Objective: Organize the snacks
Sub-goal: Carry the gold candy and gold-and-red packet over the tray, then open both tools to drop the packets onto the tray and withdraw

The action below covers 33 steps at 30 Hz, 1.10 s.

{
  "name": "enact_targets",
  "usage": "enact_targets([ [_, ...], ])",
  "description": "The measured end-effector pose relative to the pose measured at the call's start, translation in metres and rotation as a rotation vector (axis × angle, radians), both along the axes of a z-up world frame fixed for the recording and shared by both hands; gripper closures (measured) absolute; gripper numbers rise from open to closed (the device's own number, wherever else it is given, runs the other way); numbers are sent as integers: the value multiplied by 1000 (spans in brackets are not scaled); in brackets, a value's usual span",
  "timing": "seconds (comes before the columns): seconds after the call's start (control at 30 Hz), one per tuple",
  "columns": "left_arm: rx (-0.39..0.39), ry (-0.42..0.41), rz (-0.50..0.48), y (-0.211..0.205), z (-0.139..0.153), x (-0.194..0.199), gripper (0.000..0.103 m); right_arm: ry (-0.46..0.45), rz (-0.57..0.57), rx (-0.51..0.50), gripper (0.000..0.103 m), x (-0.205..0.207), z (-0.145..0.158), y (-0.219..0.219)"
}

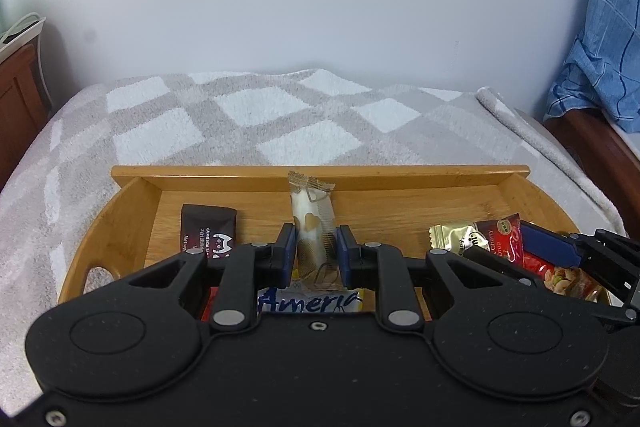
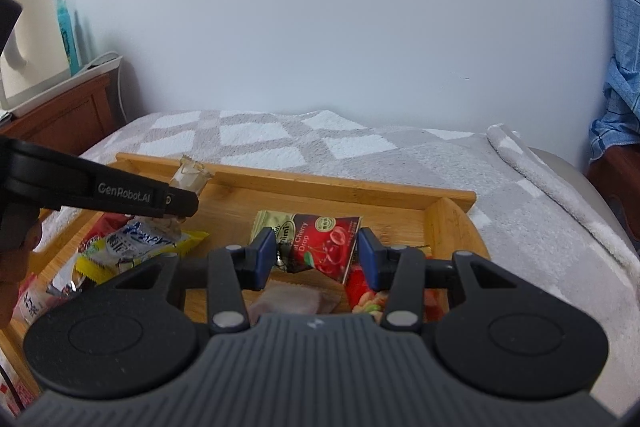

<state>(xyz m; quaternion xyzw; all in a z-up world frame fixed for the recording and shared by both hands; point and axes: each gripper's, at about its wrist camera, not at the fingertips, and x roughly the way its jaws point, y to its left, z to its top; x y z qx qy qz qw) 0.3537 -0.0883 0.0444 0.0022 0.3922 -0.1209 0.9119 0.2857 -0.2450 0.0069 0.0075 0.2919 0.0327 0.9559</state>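
A wooden tray rests on a checked blanket and holds several snack packets. My left gripper is shut on a clear wrapper with gold hearts, which stands upright between the blue pads. In the right wrist view this wrapper pokes up past the left gripper's black arm. My right gripper is shut on a red cherry drop packet, held tilted over the tray. A gold mint packet sits just behind its left pad. From the left wrist view, the right gripper is over the tray's right end.
In the tray lie a black sachet, a white and blue packet, a yellow-edged packet and a pink packet. A wooden nightstand with a kettle stands left. Blue cloth hangs right.
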Motion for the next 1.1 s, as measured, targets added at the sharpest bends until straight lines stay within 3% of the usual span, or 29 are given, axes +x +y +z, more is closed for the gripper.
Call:
enact_targets([
  [0.53,10,14,-2,-5,-7,-1,80,0,22,20,51,-3,0,0],
  [0.83,33,-39,-2,-3,14,-26,41,-53,33,25,38,-18,19,2],
  [0.9,36,-56,4,-1,20,-35,18,-69,31,10,37,-25,22,2],
  [1.1,41,-91,22,6,35,-66,11,-77,23,1,30,-54,29,-3],
])
